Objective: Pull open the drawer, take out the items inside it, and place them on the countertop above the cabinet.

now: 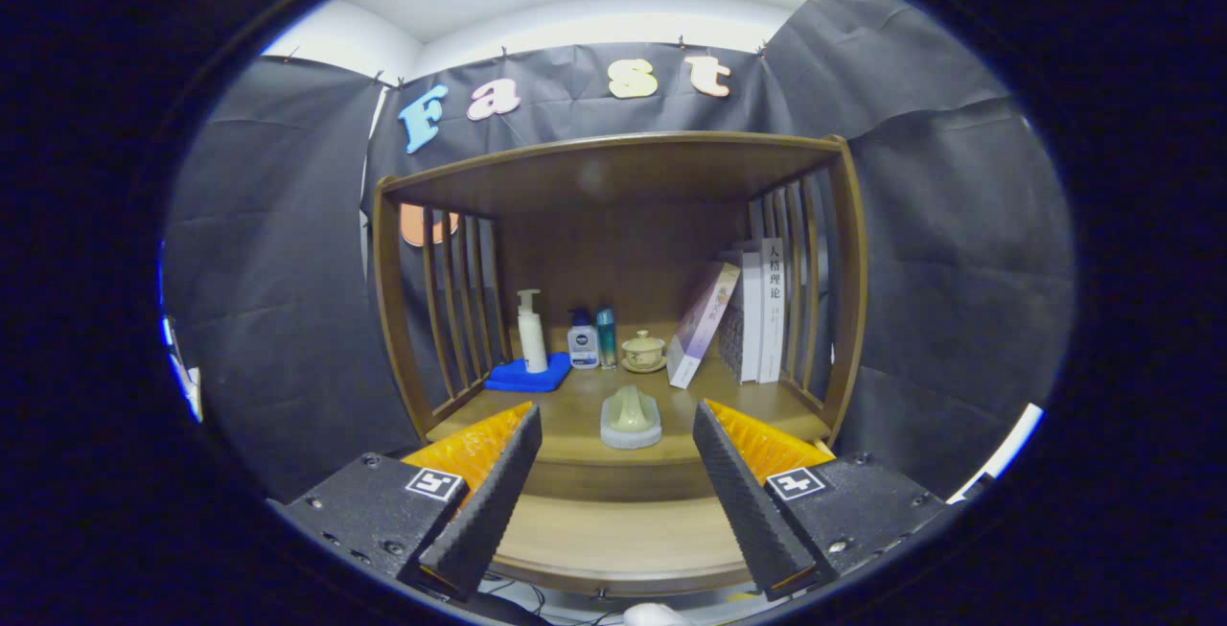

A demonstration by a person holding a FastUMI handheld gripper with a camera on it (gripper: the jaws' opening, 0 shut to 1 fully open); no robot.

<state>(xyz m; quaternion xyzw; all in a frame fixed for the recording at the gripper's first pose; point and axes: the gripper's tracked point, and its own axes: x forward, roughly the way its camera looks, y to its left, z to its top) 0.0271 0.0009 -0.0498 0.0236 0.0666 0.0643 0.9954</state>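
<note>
Gripper view: gripper (618,492) held level before a wooden cabinet (613,166), fingers spread wide apart, nothing between them, touching nothing. Countertop (575,405) of the cabinet seen just beyond the fingertips, enclosed by slatted side rails and a top board. Open drawer (623,535) noted below the countertop edge, between and under the fingers, its bare wooden bottom showing. On the countertop, near the front edge and ahead of the gap between the fingers: a pale green lidded item on a whitish base (631,418), standing upright. Further back on the left: white pump bottle (531,331) standing on a blue cloth (525,377). Just beside it: a small white bottle with dark cap (582,340), then a slim teal bottle (606,337), touching or nearly so. At centre rear: a cream lidded cup on a saucer (643,352). To the right: a book leaning (703,324) against upright books (762,310) by the right rail
</note>
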